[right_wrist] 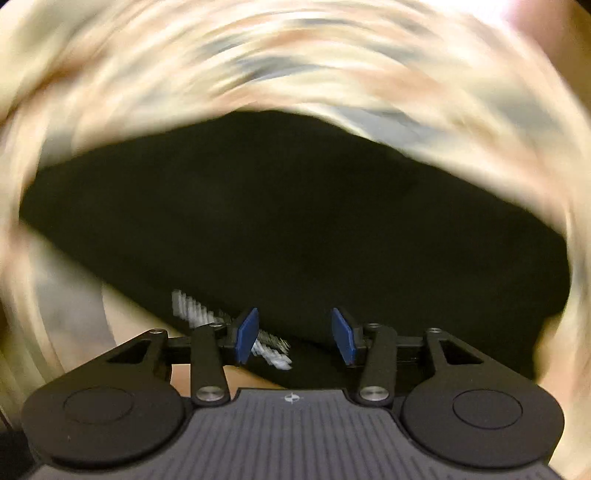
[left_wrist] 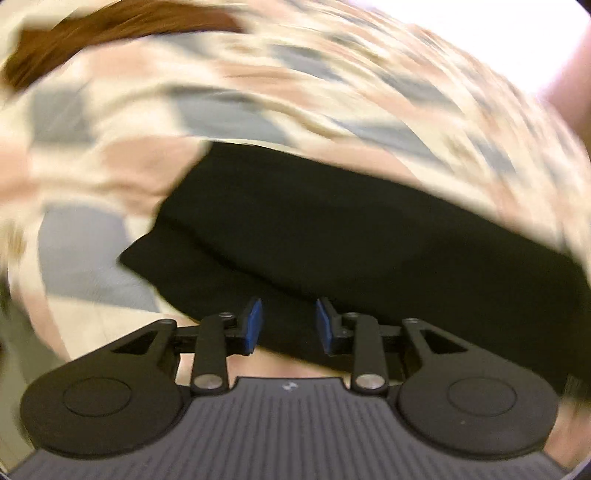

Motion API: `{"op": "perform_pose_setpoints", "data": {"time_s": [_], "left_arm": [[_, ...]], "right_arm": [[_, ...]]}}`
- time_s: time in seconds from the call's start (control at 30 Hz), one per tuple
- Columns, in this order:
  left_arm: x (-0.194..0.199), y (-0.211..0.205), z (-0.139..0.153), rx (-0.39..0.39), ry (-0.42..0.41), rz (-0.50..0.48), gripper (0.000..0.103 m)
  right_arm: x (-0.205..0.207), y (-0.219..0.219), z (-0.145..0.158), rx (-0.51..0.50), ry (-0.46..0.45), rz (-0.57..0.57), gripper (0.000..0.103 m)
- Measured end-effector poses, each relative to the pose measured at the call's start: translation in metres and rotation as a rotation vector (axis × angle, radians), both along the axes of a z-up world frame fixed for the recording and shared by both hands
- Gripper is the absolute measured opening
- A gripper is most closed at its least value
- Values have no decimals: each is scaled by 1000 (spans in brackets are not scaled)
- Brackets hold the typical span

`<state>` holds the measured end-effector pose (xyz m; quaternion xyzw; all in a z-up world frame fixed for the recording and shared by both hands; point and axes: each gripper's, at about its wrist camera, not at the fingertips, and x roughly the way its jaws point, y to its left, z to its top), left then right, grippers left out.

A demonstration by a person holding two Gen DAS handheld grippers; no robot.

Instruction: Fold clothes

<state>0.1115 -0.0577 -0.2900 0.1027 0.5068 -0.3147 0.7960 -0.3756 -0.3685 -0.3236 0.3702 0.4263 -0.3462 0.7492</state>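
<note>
Black garment lay flat on a patterned cloth surface of cream, pink and grey patches; seemed already folded into a thick slab, judging by the layered near edge. In the right wrist view same black garment filled the middle, a small white printed mark near its near edge, by the left blue pad. Left gripper poised at the garment's near edge, jaws spread, blue pads either side of the hem, nothing between them. Right gripper likewise over the near edge, jaws spread wide, empty. Both likely positioned low and facing the edge to pinch it for the next fold. Heavy motion blur in both views, so contact with fabric could not be told. Brown strip past the cloth's far left corner, possibly wood; too blurred to name.
</note>
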Motion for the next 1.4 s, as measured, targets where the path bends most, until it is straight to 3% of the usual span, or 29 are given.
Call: {"op": "perform_pose_setpoints", "data": {"time_s": [0.07, 0.17, 0.33, 0.53, 0.67, 0.77, 0.8, 0.83, 0.87, 0.9, 1.03, 1.23, 1.3, 1.4], "left_arm": [[23, 8, -9, -56, 52, 149, 28], [50, 7, -24, -110, 95, 277, 29], [85, 4, -55, -204, 202, 403, 32], [91, -11, -76, -186, 221, 372, 33], [91, -19, -81, -177, 212, 321, 43], [89, -27, -83, -151, 186, 265, 42], [88, -30, -83, -136, 172, 245, 30], [87, -32, -83, -123, 158, 224, 19], [87, -33, -83, -124, 160, 210, 0], [87, -32, -80, -133, 162, 205, 0], [81, -25, -46, -181, 73, 162, 0], [71, -6, 13, -256, -35, 105, 0], [65, -3, 13, -219, -61, 67, 0], [56, 2, 0, -147, -80, 32, 0]], "right_arm": [[-20, -18, -9, 135, -127, -304, 48], [-42, -25, -26, 242, -228, -568, 48], [-66, -19, -28, 210, -337, -792, 48], [-100, -21, -27, 120, -404, -1001, 48], [-107, -30, -35, 90, -423, -1033, 49], [-110, -35, -45, 99, -389, -1031, 48], [-113, -36, -48, 102, -373, -1032, 45], [-114, -37, -51, 109, -377, -1034, 35], [-115, -37, -53, 113, -393, -1032, 11], [-115, -37, -50, 98, -392, -1020, 8], [-119, -41, -28, 6, -350, -939, 6], [-119, -35, 32, -75, -365, -869, 5], [-120, -35, 40, -77, -346, -853, 5], [-123, -29, 21, -35, -256, -853, 5]]}}
